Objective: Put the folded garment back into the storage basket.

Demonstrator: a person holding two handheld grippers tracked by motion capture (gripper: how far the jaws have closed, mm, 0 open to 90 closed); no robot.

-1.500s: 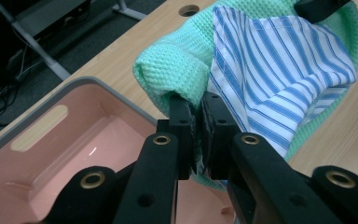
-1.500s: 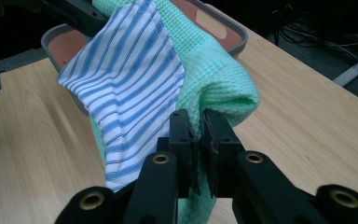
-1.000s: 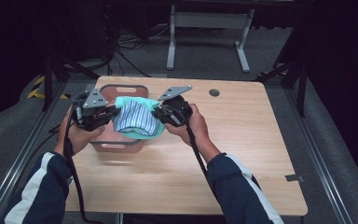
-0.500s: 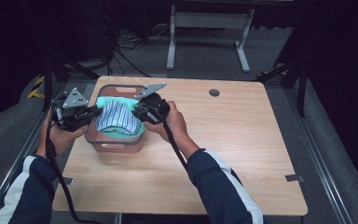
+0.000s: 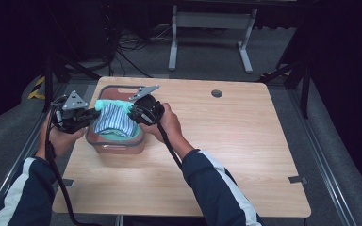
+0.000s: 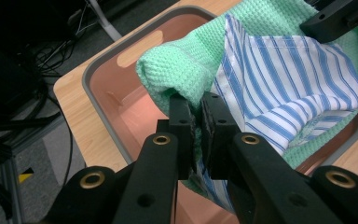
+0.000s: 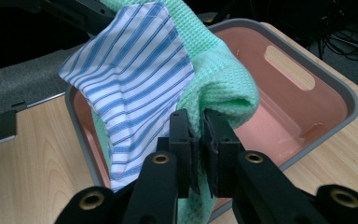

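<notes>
High view has both grippers, left gripper (image 5: 90,114) and right gripper (image 5: 134,112), fingers clamped on opposite ends of the green-and-striped cloth bundle (image 5: 114,120), presumably to keep it level over the pink bin (image 5: 115,146) near the counter's (image 5: 235,155) far-left corner.

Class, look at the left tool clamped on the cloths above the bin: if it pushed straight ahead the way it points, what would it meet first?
Most likely the green cloth bunched just beyond the left tool, then perhaps the bin; depth is unclear.
</notes>
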